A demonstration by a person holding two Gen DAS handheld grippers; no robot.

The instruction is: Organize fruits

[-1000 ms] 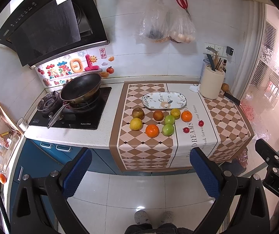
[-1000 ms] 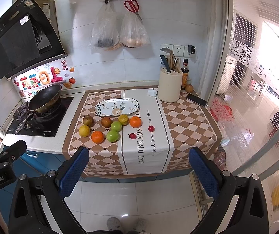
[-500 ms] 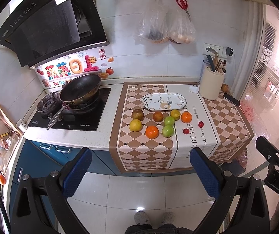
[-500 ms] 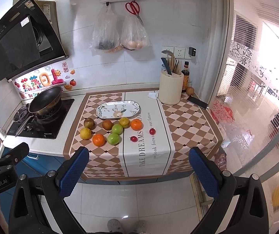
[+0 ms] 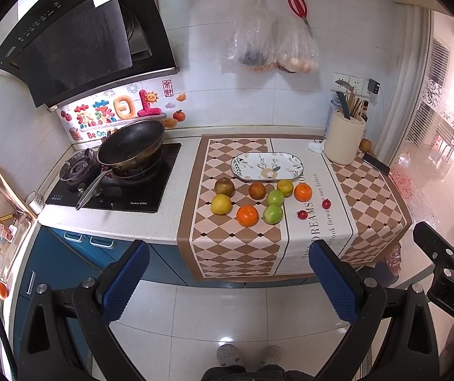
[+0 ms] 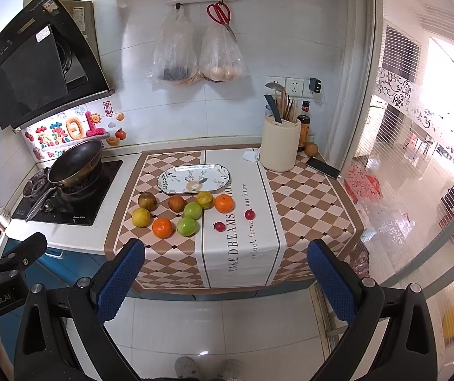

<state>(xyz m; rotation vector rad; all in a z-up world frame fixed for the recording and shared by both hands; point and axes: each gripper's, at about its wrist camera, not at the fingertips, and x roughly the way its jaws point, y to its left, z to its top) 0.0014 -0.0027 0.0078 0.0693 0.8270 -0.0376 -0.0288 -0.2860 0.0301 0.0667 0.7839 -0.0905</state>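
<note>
Several fruits lie on the checkered cloth (image 5: 236, 247): two oranges (image 5: 247, 215), two green apples (image 5: 272, 213), a yellow fruit (image 5: 221, 204), brown fruits (image 5: 224, 187) and two small red ones (image 5: 302, 214). Behind them sits an empty oval patterned plate (image 5: 267, 166), also in the right wrist view as the plate (image 6: 194, 179). My left gripper (image 5: 230, 281) is open, held off the counter over the floor. My right gripper (image 6: 225, 277) is open too, equally far back. Nothing is between either pair of fingers.
A wok (image 5: 131, 146) rests on the stove (image 5: 112, 187) at the left. A cream utensil holder (image 5: 344, 139), a phone (image 5: 376, 163) and a bottle (image 6: 303, 127) stand at the back right. Bags (image 5: 271, 44) and scissors (image 5: 299, 8) hang on the wall. A person's slippers (image 5: 246, 354) are on the tiled floor.
Both grippers have drifted slightly closer to the counter, so the fruits look a little larger. Nothing on the counter has moved.
</note>
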